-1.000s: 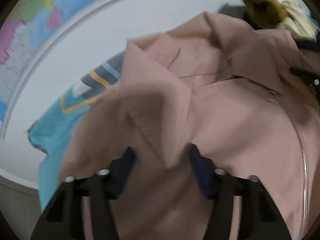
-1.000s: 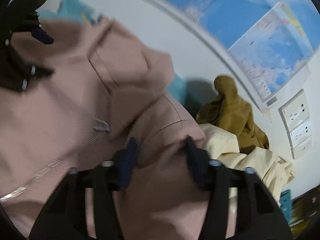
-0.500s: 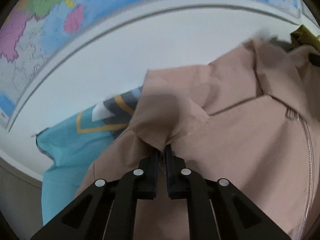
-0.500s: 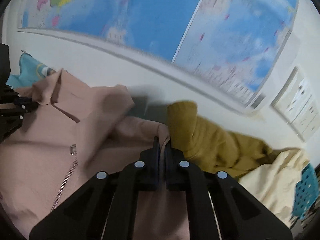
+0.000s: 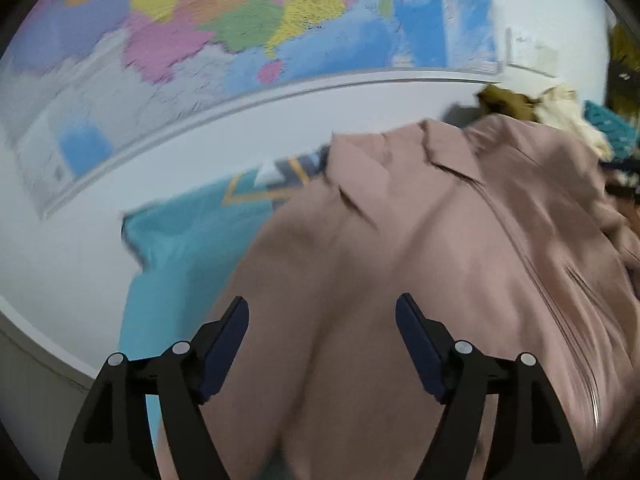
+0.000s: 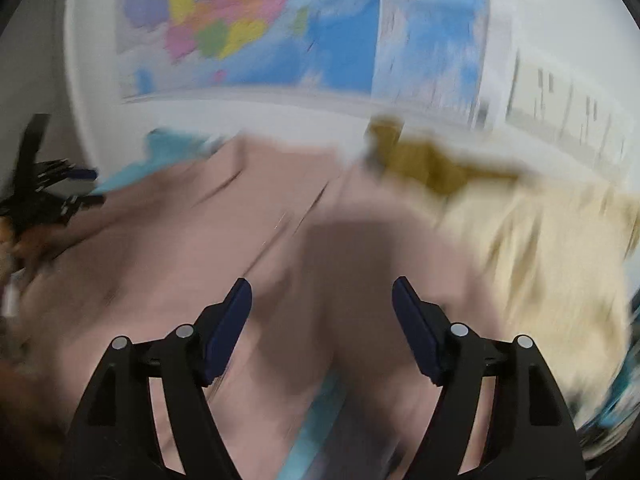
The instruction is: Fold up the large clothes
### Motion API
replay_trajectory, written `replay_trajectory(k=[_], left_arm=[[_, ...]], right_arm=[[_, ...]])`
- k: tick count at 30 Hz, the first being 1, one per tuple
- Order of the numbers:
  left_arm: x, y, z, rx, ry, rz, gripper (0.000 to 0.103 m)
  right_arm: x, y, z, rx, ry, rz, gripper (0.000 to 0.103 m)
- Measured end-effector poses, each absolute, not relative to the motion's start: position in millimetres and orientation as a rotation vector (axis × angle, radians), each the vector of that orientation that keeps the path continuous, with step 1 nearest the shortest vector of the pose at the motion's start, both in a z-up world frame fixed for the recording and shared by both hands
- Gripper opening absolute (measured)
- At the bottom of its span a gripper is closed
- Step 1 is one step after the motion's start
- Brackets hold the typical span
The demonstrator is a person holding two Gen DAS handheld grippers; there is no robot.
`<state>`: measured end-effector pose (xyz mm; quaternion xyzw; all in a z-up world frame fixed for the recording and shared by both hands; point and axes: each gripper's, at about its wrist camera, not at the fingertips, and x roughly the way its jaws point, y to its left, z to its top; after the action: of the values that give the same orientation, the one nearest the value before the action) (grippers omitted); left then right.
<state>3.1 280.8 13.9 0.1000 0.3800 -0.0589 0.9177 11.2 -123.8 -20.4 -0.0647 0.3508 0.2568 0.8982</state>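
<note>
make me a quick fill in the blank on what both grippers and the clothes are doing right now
1. The left gripper has its jaws ____ above the pink jacket.
2. The right gripper holds ____ between its fingers.
3. The garment showing from under the jacket's left edge is ____ in colour.
4. On the wall behind the clothes hangs a coloured ____.

Missing words: open; nothing; turquoise; map

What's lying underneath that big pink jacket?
A turquoise garment with yellow and navy stripes sticks out from under the pink jacket on its left side. How far it reaches beneath, and whatever else lies there, is covered by the jacket.
</note>
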Motion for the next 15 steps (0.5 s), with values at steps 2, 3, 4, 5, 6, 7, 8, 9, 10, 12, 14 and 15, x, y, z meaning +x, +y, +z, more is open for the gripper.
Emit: replay_trajectory(k=[2, 3, 4, 5, 6, 7, 8, 9, 10, 12, 14, 15], left_arm=[[-32.3, 294.9, 6.3, 0.161, 0.784, -0.133, 0.073], [-51.8, 299.9, 1.0, 0.144, 0.791, -0.138, 0.073], [-69.1, 305.7, -2.4, 0.122, 0.786, -0.135, 0.073], [-79.5, 312.1, -4.6, 0.092, 0.779, -0.141, 0.073], [-97.0, 320.3, -8.5, 0.031, 0.775, -0.165, 0.073], [-107.6, 323.9, -11.5, 0.005, 0.771, -0.179, 0.073], [-123.2, 326.5, -14.9, -0.020, 0.761, -0.201, 0.073], [-133.6, 325.8, -17.8, -0.024, 0.755, -0.210, 0.073], [-143.7, 324.9, -21.4, -0.027, 0.752, -0.219, 0.073], [-164.3, 324.2, -29.9, -0.038, 0.760, -0.266, 0.073], [-179.8, 318.9, -36.3, -0.002, 0.767, -0.267, 0.074], [-183.8, 314.8, -39.4, 0.019, 0.772, -0.265, 0.074]], right_arm=[[-19.3, -132.6, -38.7, -0.066, 0.771, 0.569, 0.071], [-31.5, -131.8, -44.2, -0.048, 0.782, 0.575, 0.071], [-49.8, -130.7, -54.0, -0.040, 0.798, 0.573, 0.071], [-61.3, -133.5, -57.5, -0.037, 0.800, 0.569, 0.071], [-77.1, -137.7, -59.7, -0.025, 0.801, 0.574, 0.071], [-91.4, -141.8, -62.7, -0.016, 0.805, 0.584, 0.071], [-102.0, -144.3, -64.7, -0.021, 0.800, 0.584, 0.071], [-109.1, -146.0, -67.5, -0.024, 0.795, 0.588, 0.071], [-120.2, -149.0, -71.0, -0.024, 0.800, 0.598, 0.071], [-135.3, -155.3, -78.0, -0.030, 0.815, 0.602, 0.071], [-146.3, -156.3, -87.4, -0.039, 0.838, 0.623, 0.071], [-153.5, -152.5, -93.5, -0.055, 0.855, 0.643, 0.071]])
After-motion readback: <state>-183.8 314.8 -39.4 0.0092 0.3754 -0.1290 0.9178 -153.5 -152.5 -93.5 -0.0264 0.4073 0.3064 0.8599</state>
